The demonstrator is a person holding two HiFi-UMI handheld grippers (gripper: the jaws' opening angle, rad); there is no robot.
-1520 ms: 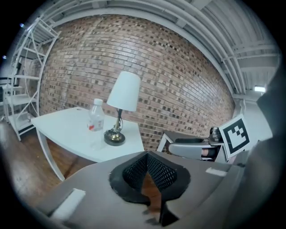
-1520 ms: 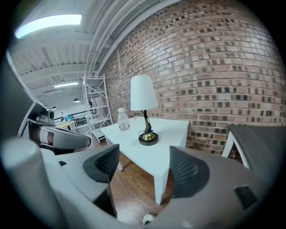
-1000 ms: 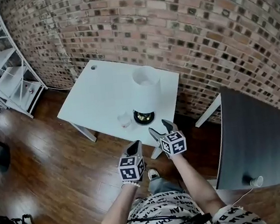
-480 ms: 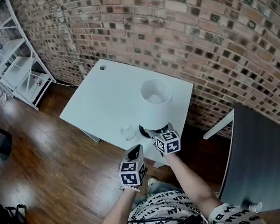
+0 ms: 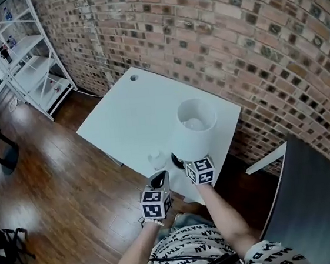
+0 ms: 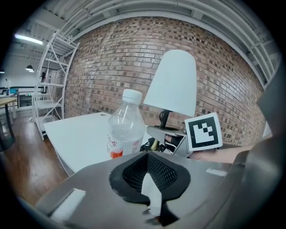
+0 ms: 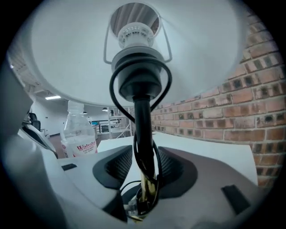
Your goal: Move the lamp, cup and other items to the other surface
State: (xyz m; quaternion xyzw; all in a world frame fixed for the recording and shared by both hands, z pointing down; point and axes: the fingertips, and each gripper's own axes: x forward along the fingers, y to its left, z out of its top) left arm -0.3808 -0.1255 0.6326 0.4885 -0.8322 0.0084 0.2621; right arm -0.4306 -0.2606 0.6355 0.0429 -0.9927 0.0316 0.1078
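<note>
Right gripper (image 7: 144,166) has just been closing and pinches the lamp (image 7: 141,112) stem by the white table's (image 5: 122,115) near edge; left gripper (image 6: 149,175) pressed together, empty, behind the water bottle (image 6: 125,130).

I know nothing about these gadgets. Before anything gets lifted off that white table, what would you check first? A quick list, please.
1. Lamp stem between right gripper jaws: ok; they have just been closing.
2. Pads pressing the stem firmly: cannot tell.
3. Cord clear of the pads: not ok, it loops round the stem there.
4. Bottle standing upright: ok.
5. Left gripper open for the bottle: not ok, jaws together.
</note>
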